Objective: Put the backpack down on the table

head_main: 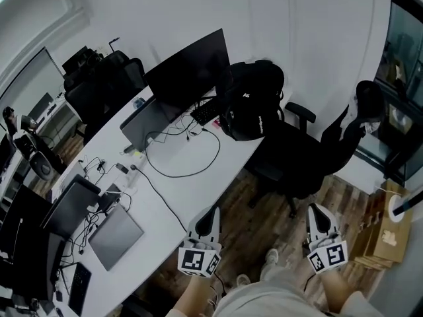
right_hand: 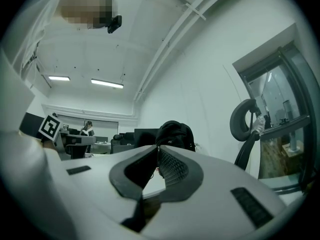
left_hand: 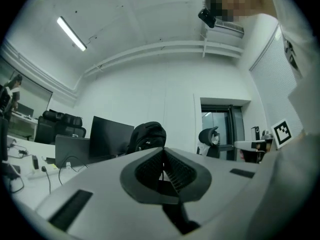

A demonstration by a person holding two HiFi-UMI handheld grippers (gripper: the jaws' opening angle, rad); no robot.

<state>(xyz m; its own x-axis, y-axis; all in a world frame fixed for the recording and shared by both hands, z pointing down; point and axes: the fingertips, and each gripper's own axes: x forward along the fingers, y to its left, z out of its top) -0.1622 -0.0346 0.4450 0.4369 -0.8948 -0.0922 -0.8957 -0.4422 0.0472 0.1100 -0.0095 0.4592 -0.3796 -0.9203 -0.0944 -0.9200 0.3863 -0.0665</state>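
Note:
The black backpack (head_main: 251,101) stands upright on the far end of the white table (head_main: 198,190), beside a monitor. It also shows ahead in the left gripper view as a backpack (left_hand: 146,136) and in the right gripper view as a backpack (right_hand: 175,133). My left gripper (head_main: 213,211) hangs over the wooden floor near the table's edge, well short of the backpack, shut and empty (left_hand: 163,151). My right gripper (head_main: 317,210) is level with it to the right, its tips together with nothing between them (right_hand: 158,148).
A black office chair (head_main: 297,157) stands between me and the backpack. A monitor (head_main: 188,68), keyboard (head_main: 206,109), laptops (head_main: 142,124) and cables lie on the table. A cardboard box (head_main: 386,230) sits on the floor at the right.

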